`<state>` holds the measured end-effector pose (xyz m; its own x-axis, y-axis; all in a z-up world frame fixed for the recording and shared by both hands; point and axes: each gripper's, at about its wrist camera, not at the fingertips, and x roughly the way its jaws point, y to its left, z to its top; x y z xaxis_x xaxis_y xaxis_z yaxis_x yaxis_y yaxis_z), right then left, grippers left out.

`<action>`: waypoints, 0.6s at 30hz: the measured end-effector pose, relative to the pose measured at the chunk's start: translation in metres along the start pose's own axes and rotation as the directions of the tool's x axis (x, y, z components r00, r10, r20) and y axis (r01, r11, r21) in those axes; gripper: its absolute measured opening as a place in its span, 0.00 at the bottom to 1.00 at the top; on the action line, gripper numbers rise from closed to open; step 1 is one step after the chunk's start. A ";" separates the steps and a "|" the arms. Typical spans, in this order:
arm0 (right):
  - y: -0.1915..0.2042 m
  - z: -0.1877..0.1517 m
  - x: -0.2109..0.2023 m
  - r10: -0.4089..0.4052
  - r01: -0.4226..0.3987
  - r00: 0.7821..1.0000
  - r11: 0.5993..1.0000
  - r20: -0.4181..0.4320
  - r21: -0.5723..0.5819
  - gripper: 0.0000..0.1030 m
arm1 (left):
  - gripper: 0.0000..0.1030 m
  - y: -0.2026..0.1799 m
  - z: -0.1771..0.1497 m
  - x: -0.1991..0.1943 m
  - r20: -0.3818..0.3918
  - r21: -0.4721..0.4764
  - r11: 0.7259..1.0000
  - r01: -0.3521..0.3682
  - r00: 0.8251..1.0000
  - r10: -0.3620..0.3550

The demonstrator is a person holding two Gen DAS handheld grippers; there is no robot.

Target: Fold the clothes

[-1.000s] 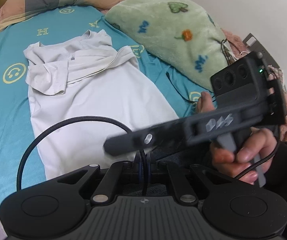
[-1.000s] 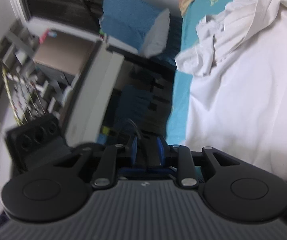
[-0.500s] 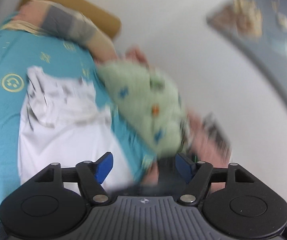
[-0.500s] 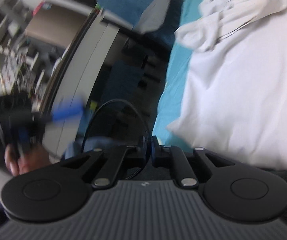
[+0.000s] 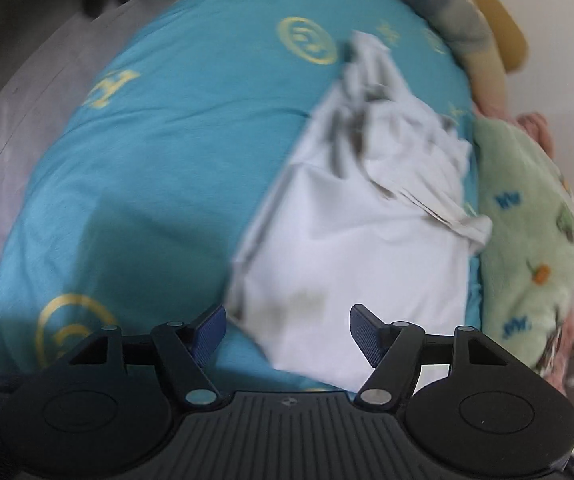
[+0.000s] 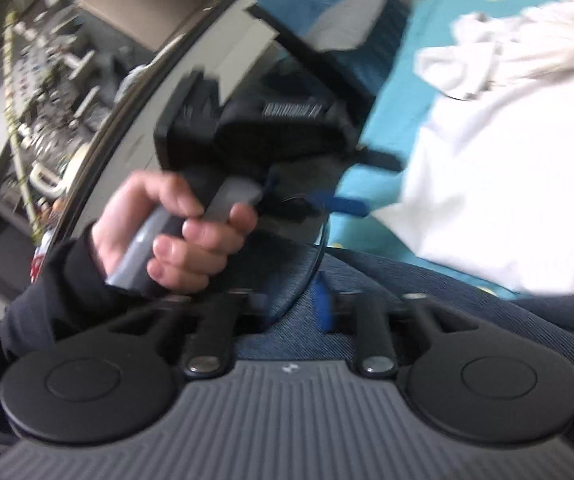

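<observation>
- Left gripper [image 5: 287, 334] hangs over the near edge of the bed, jaws wide but easing inward, nothing between the blue pads.
- Straight ahead of those fingers lies the white T-shirt [image 5: 359, 220], its lower hem corner just beyond the tips, untouched.
- The shirt spreads flat on the teal bedsheet [image 5: 159, 152]; its far end, away from the fingers, is rumpled, sleeves bunched together.
- To the right of the left gripper's fingers, a green fleece blanket [image 5: 527, 232] sits against the shirt's side.
- Right gripper [image 6: 293, 308] is low over a blue-denim lap [image 6: 447, 300], jaws opening, pads blurred, nothing gripped.
- Ahead and left of it, the person's left hand [image 6: 175, 224] clutches the other gripper's handle, dark sleeve at the wrist.
- The shirt [image 6: 507, 168] lies ahead and to the right of the right gripper, well clear of its fingers.
</observation>
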<state>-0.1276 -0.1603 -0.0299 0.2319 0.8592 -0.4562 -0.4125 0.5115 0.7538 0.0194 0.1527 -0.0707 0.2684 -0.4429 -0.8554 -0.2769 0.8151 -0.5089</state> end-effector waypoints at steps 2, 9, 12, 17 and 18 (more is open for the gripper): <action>-0.007 0.000 -0.012 -0.008 0.008 1.000 0.999 0.011 0.044 0.78 | 0.71 0.008 0.004 0.002 0.006 -0.038 0.999 -0.005 1.000 0.005; -0.047 0.016 -0.060 -0.141 0.093 0.981 0.944 0.133 0.316 0.79 | 0.69 0.006 0.008 0.031 -0.078 -0.003 0.999 -0.032 0.996 0.031; -0.074 0.019 -0.073 -0.401 0.300 0.908 0.824 0.120 0.481 0.78 | 0.65 0.007 0.006 0.047 -0.118 0.018 0.999 -0.042 0.992 0.044; -0.106 0.018 -0.061 -0.542 0.451 0.840 0.673 -0.024 0.586 0.78 | 0.43 0.003 0.001 0.059 -0.170 0.057 0.997 -0.046 0.984 0.055; -0.103 0.019 -0.059 -0.568 0.481 0.822 0.661 -0.034 0.577 0.77 | 0.34 0.002 0.000 0.061 -0.179 0.067 0.997 -0.042 0.982 0.054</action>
<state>-0.0821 -0.2636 -0.0716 0.3955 0.4150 -0.8194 0.3469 0.7585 0.5516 0.0347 0.1276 -0.1239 0.0837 -0.4581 -0.8850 -0.2255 0.8563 -0.4646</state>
